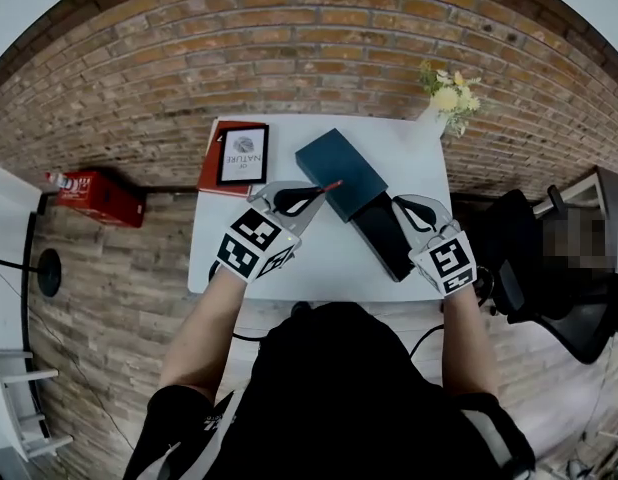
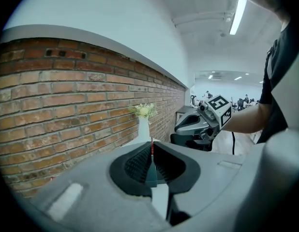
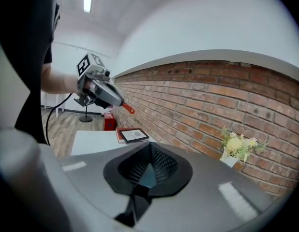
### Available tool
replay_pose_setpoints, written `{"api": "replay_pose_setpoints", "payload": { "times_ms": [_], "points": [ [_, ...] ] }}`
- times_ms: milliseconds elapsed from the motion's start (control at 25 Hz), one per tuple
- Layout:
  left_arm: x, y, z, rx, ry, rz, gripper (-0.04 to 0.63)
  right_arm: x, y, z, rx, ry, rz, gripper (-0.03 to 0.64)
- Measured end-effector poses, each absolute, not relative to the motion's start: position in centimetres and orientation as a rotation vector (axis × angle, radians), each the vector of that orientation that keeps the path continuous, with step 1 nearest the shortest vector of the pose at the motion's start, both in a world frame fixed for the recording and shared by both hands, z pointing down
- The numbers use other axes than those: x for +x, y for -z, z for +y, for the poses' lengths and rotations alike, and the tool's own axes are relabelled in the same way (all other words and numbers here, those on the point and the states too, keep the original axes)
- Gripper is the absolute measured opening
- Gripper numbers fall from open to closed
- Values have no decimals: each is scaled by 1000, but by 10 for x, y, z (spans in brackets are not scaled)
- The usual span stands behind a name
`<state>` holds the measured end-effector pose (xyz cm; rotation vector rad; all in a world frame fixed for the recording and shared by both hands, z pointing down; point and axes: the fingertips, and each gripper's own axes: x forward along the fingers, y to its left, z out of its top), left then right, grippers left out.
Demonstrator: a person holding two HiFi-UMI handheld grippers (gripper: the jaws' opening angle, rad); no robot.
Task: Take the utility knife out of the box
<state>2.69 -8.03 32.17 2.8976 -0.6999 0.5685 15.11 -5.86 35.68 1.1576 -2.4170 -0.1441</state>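
Nearest is the person [image 1: 339,398] in dark clothing, with two bare forearms [image 1: 204,328] reaching forward over the near edge of the single white desk [image 1: 319,268]. Each forearm ends in one set of tongs, so there are two sets.

The left tongs [image 1: 317,190] are pinching the one utility knife [image 1: 332,184]. It shows as a thin red strip clamped between the ribbed pads, and its red end sticks out past the tips. The knife is out of the box, held in the air just beside the near left edge of the teal lid [image 1: 339,163]. The right tongs [image 1: 399,204] are pressed together with nothing between them. They hover by the right side of the black tray [image 1: 384,236].

The box is one box in two parts, lid and tray. They lie in a diagonal line on the desk, with the lid farther away and touching or overlapping the tray's far end.

Farther left on the desk lies one red book [image 1: 209,163] with one dark-framed picture [image 1: 243,154] on top. At the far right corner stands one white vase [image 1: 432,118] of pale yellow flowers [image 1: 451,96].

Off the desk, one red canister [image 1: 101,196] lies on the floor to the left. One black chair [image 1: 564,298] stands to the right, and a brick wall [image 1: 289,48] runs behind everything.
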Motion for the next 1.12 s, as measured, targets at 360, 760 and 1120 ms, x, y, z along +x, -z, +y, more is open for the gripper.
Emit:
{"api": "replay_pose_setpoints", "payload": {
  "times_ms": [360,760,1120],
  "points": [
    [-24,-313,-105,2852,-450,-811,21,149,-306,-68,1397,45,-2551,0],
    [-43,-281,-132,2764,-280,-1145,21,199,-264,-80,1564,-62,-2674,0],
    [-45,-284,-131,2682,-227,-1305,21,212,-264,-77,1537,-99,-2741,-2]
  ]
}}
